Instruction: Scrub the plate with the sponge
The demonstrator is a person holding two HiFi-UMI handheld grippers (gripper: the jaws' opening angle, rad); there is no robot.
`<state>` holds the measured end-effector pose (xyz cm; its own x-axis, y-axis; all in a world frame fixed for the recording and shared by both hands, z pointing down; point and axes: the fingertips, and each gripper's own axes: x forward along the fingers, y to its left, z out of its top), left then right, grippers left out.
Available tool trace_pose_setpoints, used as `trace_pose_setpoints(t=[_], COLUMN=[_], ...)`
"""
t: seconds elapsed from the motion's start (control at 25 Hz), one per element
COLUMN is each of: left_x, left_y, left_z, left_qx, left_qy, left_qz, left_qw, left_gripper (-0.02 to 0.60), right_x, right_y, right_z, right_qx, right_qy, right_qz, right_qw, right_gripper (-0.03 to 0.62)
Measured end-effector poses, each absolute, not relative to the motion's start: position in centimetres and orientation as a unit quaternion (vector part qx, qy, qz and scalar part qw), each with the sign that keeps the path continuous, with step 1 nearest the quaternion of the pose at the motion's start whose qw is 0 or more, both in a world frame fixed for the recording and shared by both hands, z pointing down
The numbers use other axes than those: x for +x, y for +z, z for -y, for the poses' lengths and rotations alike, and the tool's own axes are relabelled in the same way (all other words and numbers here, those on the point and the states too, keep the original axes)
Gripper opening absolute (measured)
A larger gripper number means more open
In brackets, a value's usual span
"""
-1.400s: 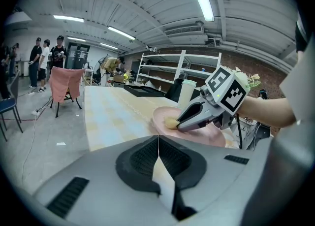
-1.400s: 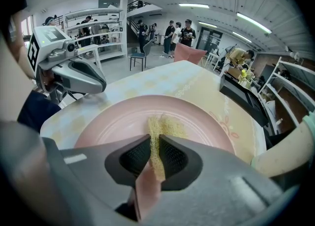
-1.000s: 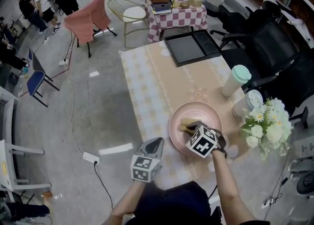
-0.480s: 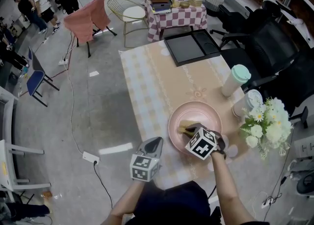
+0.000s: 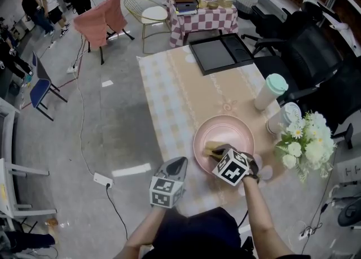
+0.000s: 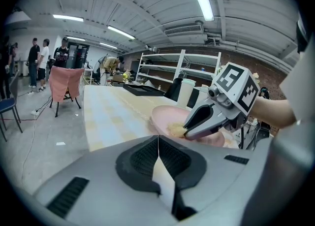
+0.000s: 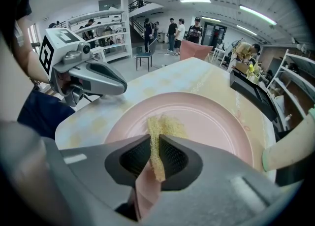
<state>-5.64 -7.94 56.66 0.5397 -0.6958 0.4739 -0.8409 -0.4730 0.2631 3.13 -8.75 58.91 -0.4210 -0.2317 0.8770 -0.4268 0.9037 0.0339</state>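
Note:
A pink plate [image 5: 228, 130] lies on the checked tablecloth near the table's front edge. My right gripper [image 5: 217, 152] is shut on a yellow sponge [image 5: 211, 149] and presses it onto the plate's near left part. In the right gripper view the sponge [image 7: 161, 125] sticks out between the jaws onto the plate [image 7: 211, 121]. My left gripper [image 5: 178, 163] is shut and empty. It hangs just left of the plate at the table's corner, apart from it. From the left gripper view I see the plate [image 6: 164, 115], the sponge [image 6: 175, 130] and the right gripper [image 6: 187, 130].
A green-lidded cup [image 5: 271, 91] and a second lidded cup [image 5: 289, 115] stand right of the plate, beside white flowers [image 5: 304, 142]. A black tray [image 5: 219, 55] lies at the table's far end. Chairs and a floor cable [image 5: 104, 181] are to the left.
My right gripper has slid the sponge slightly toward the plate's near rim. The left gripper has barely moved.

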Motion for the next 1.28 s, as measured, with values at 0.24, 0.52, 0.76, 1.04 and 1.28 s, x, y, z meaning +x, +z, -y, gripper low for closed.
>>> trace_pose_setpoints(t=[0.24, 0.52, 0.76, 1.04, 1.28], left_x=[-5.8, -5.5, -5.0, -4.5, -4.6], left_y=[56.4, 56.5, 56.2, 56.4, 56.3], left_z=[7.9, 8.0, 8.2, 8.3, 8.2], left_qx=[0.844, 0.845, 0.847, 0.848, 0.846], left_qy=[0.152, 0.153, 0.154, 0.157, 0.156], left_qz=[0.457, 0.456, 0.453, 0.451, 0.453], left_qw=[0.235, 0.234, 0.233, 0.231, 0.234], left_gripper=[0.012, 0.012, 0.012, 0.012, 0.012], right_x=[2.9, 2.5, 2.2, 2.0, 2.2], right_y=[58.9, 58.9, 58.8, 58.9, 58.6], right_z=[7.8, 6.5, 5.6, 4.9, 4.5], right_qx=[0.196, 0.179, 0.175, 0.167, 0.169], right_qy=[0.107, 0.120, 0.132, 0.155, 0.203], right_qz=[0.837, 0.842, 0.844, 0.846, 0.845], right_qw=[0.500, 0.494, 0.490, 0.483, 0.465], right_gripper=[0.054, 0.054, 0.054, 0.054, 0.054])
